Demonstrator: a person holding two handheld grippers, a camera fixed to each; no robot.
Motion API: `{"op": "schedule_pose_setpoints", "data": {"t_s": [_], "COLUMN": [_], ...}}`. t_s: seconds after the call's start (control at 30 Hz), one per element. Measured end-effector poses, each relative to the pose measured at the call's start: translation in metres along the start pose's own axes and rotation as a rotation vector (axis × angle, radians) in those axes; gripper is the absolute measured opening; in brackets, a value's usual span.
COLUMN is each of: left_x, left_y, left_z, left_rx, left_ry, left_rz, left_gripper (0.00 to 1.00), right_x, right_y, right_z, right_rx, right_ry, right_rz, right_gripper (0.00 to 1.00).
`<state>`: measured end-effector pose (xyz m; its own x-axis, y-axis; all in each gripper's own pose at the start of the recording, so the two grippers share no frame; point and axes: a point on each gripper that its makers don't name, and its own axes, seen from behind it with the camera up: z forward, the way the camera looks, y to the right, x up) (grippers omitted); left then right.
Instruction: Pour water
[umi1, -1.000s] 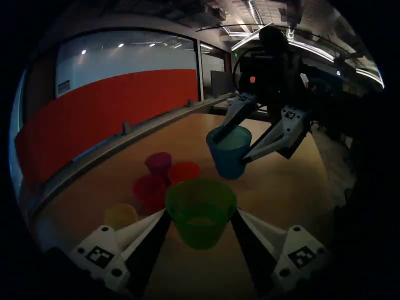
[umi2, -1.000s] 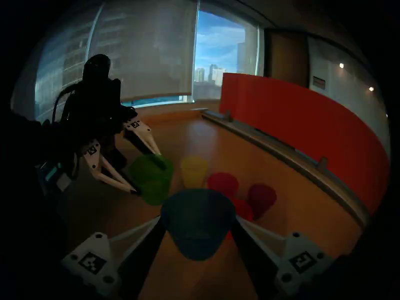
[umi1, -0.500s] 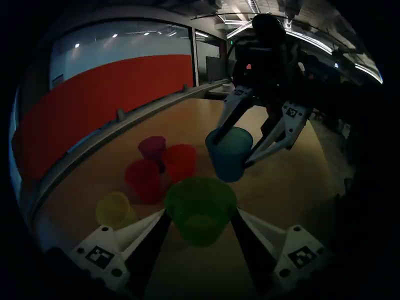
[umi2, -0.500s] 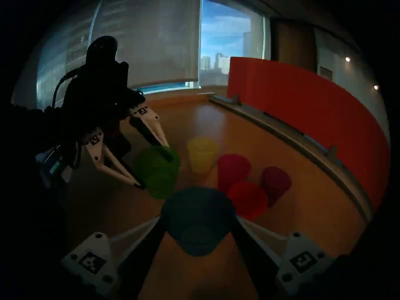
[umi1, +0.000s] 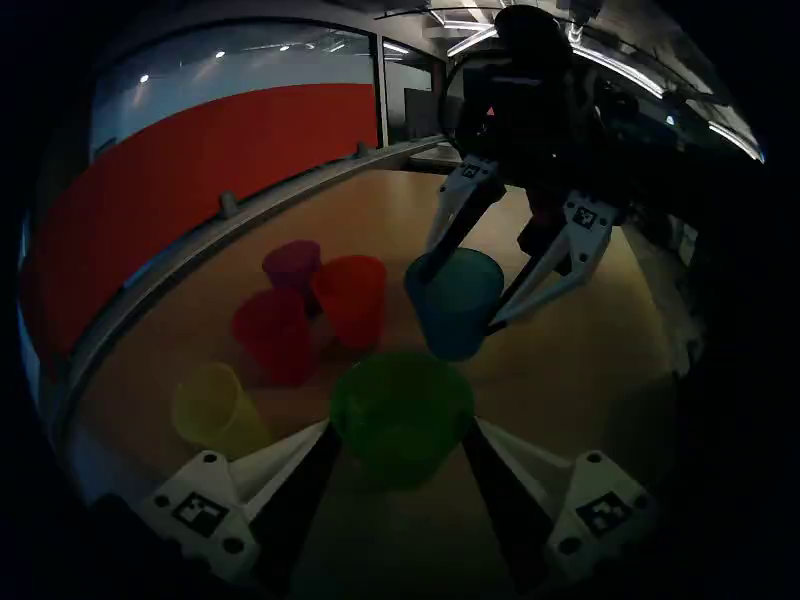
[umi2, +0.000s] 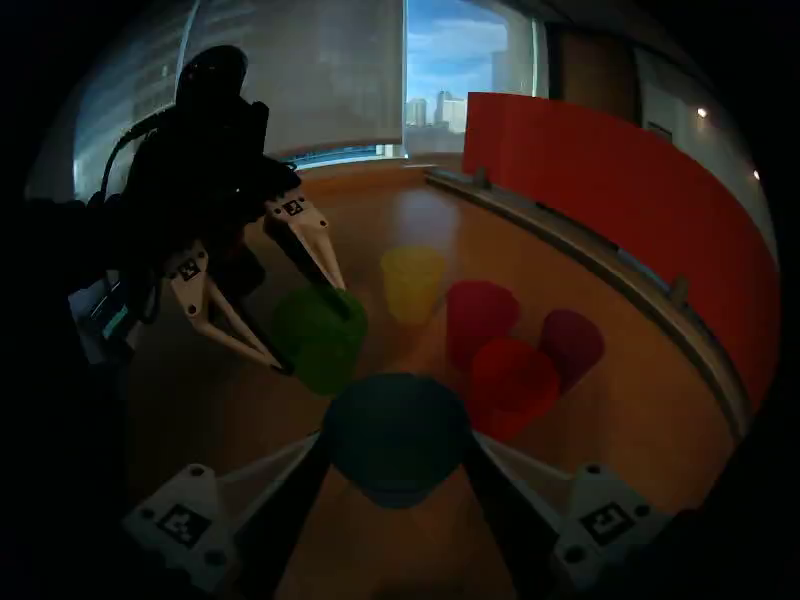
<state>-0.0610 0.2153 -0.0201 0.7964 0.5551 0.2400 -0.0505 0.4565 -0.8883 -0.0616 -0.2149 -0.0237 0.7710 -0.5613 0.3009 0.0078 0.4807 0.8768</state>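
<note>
The left gripper (umi1: 400, 428) is gripping a green cup (umi1: 402, 415), its fingers part closed and pressing on either side of the wall. It is holding the cup upright, mouth up, which suits either receiving or carrying water. Straight ahead of it and slightly higher, the right gripper (umi1: 457, 297) is pinching a blue cup (umi1: 455, 302) in the same way, roughly upright, with its rim sitting near the green cup's rim but not touching it. The two cups are facing each other closely, so a pour from one into the other is probably being lined up. The light is too dim to tell whether either cup is holding water. Four spare cups are standing on the table (umi1: 570, 370) ahead and to the left of the left gripper: a yellow cup (umi1: 210, 408) nearest, then a red cup (umi1: 272, 335), an orange cup (umi1: 352, 298) and a purple cup (umi1: 292, 265) bunched together. The orange one is crowding the blue cup's side, so a wide tilting swing is risking a knock.
</note>
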Motion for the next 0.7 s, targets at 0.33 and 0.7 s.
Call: {"op": "schedule_pose_setpoints", "data": {"t_s": [0.33, 0.7], "left_x": [-0.013, -0.018], "left_y": [-0.001, -0.001], "left_z": [0.007, 0.01], "left_rx": [-0.008, -0.015], "left_ry": [-0.028, -0.03], "left_rz": [-0.003, -0.017], "left_gripper": [0.84, 0.83], "right_x": [-0.011, -0.015], "right_y": [0.0, 0.001], "right_z": [0.01, 0.017], "right_rx": [0.006, 0.001], "right_ry": [-0.026, -0.03], "right_rz": [0.003, 0.005], "right_gripper": [0.93, 0.92]}}
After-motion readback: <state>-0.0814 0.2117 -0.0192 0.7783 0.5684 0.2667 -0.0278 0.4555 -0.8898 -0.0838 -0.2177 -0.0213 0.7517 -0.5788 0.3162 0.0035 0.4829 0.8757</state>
